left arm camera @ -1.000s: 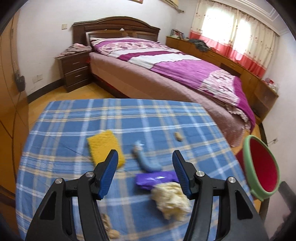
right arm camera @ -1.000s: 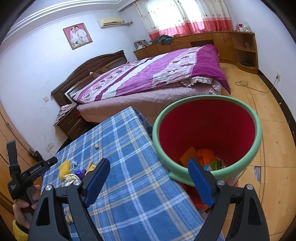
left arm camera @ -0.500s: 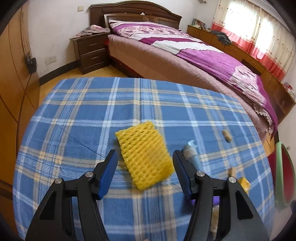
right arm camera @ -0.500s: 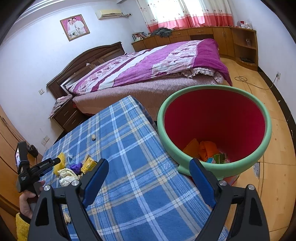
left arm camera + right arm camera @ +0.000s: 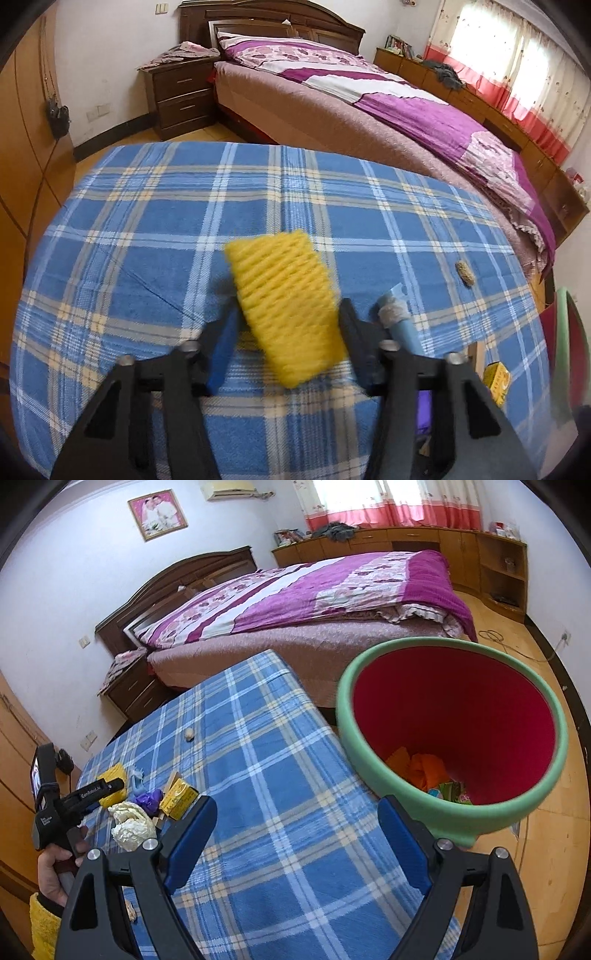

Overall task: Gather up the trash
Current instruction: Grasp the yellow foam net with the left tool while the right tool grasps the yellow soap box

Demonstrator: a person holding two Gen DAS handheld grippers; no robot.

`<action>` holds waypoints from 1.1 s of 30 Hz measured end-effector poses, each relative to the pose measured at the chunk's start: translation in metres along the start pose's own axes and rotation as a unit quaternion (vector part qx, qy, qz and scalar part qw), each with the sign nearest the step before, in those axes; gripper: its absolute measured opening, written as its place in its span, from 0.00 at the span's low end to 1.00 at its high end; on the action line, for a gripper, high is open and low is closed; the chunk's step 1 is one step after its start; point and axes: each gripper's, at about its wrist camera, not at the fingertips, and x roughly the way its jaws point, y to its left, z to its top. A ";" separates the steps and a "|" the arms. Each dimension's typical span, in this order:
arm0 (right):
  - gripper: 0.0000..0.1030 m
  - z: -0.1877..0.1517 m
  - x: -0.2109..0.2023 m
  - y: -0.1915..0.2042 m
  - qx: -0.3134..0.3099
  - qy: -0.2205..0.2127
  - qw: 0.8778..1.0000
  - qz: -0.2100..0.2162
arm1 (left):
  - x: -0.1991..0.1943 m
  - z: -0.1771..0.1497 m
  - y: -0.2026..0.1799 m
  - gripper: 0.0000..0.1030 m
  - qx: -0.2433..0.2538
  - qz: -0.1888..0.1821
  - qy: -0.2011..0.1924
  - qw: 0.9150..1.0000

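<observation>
bare tablecloth (image 5: 280,775) centre, litter cluster (image 5: 147,805) (possibly touching) left

My left gripper (image 5: 286,339) tilts steeply downward, its jaws closing with the yellow foam net (image 5: 284,302) between them. My right gripper (image 5: 295,834) angles down too, jaws spread wide, nothing between them.

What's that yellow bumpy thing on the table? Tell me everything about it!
The yellow foam net looks like a soft mesh sleeve, the kind wrapped round fruit, with a ribbed, holey surface. It is flattened and roughly rectangular, lying slantwise on the blue checked tablecloth. It sits between the jaws of the left gripper, which are closing on it. Whether they press it yet cannot be told. A blue tube lies just beside it.
</observation>
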 end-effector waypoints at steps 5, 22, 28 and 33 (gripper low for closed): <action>0.88 0.002 0.016 0.019 -0.024 0.017 1.000 0.010 | -0.008 -0.004 0.006 0.17 -0.018 -0.041 0.005 0.999; 0.88 -0.008 0.080 0.090 -0.135 0.081 0.987 0.021 | -0.033 -0.023 0.029 0.12 -0.067 -0.098 -0.032 0.992; 0.76 -0.012 0.096 0.112 -0.186 0.081 0.979 0.021 | -0.035 -0.024 0.025 0.12 -0.061 -0.107 -0.035 0.992; 0.72 -0.010 0.106 0.121 -0.203 0.084 0.975 0.031 | -0.033 -0.024 0.026 0.12 -0.063 -0.106 -0.032 0.992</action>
